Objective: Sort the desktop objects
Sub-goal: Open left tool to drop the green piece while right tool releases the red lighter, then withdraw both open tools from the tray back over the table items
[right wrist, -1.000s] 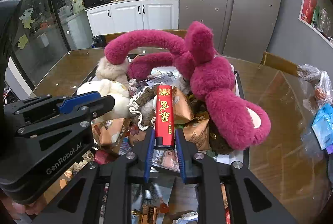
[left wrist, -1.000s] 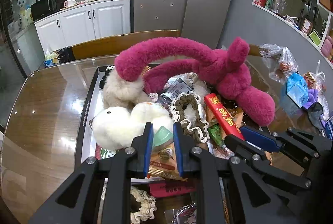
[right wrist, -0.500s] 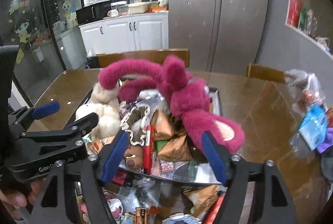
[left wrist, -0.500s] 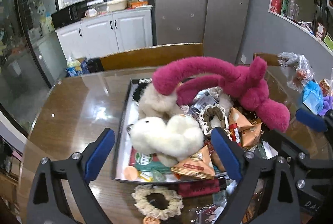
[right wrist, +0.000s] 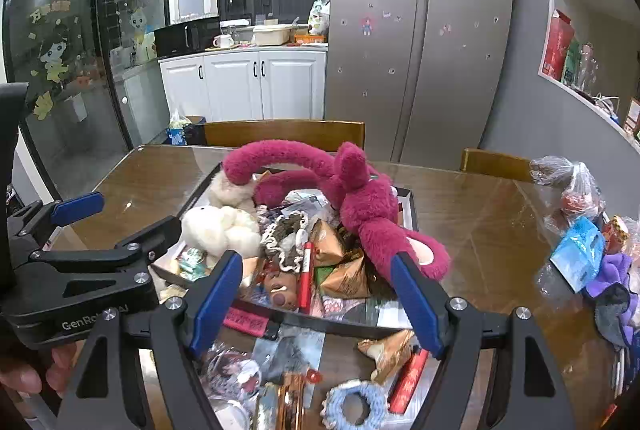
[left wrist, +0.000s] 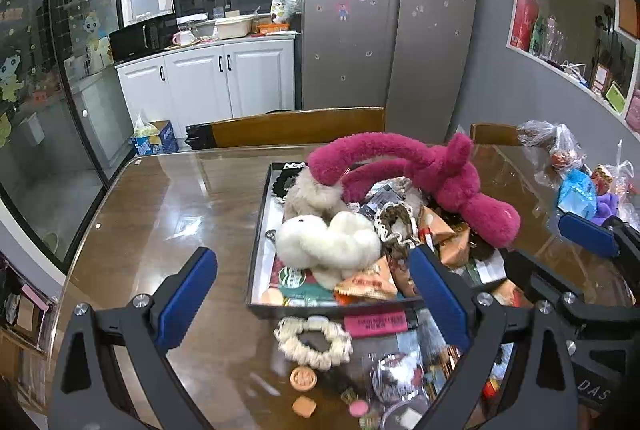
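both grippers, left (left wrist: 312,290) and right (right wrist: 316,294), spread wide above the heaped tray (left wrist: 256,270)

Kitchen backdrop behind the table

A steel fridge (left wrist: 390,30) dotted with magnets stands beside white cabinets (left wrist: 208,86), whose counter holds a microwave (left wrist: 138,40), a mug (left wrist: 179,39) and a basin (left wrist: 234,28). Two wooden chairs (right wrist: 284,134) are at the table's far side. Wall shelves (left wrist: 568,42) on the right hold boxes and bottles.
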The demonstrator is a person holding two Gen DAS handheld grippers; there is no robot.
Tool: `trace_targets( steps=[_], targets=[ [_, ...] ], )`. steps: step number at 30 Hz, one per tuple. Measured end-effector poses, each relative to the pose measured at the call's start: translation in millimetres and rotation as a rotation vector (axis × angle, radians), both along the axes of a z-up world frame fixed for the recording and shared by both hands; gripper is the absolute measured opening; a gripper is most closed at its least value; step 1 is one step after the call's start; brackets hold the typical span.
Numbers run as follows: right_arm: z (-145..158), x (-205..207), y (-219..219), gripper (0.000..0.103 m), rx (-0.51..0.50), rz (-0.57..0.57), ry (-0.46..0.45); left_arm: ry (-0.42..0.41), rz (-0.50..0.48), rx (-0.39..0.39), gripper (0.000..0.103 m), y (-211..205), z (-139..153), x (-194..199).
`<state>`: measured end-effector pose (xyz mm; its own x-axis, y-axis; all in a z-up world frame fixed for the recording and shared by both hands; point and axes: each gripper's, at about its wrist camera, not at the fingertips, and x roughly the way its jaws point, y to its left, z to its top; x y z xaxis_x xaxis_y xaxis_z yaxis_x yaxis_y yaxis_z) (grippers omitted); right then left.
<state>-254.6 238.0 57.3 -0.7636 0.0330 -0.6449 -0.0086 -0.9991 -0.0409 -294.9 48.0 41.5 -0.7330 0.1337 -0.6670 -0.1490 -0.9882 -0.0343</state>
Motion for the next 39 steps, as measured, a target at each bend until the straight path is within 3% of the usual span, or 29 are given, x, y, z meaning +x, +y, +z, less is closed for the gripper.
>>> trace_targets(
  steps=[8, 15, 21, 31, 39],
  targets=[
    [21.0, 49.2, -11.6, 0.079, -0.021, 0.008, 0.026, 0.041, 0.003, -0.006, 0.099, -14.8, 27.9, 67.0],
    [30.3, 102.6, -20.1, 0.082, -0.001, 0.015, 0.060, 0.050, 0.018, 0.022, 0.103, -29.6, 32.0, 132.4],
    [21.4, 140.6, -20.8, 0.082, -0.007, 0.010, 0.057, 0.006, -0.002, -0.004, 0.103, -29.2, 1.4, 172.4],
    [-23.6, 186.4, -17.6, 0.082, -0.008, 0.009, -0.005, -0.089, -0.029, 0.023, 0.103, -27.2, -65.7, 213.2],
    [-38.0, 198.0, -6.7, 0.082, -0.010, -0.023, -0.044, -0.097, -0.066, 0.022, 0.103, -12.2, -70.3, 216.6]
  ],
)
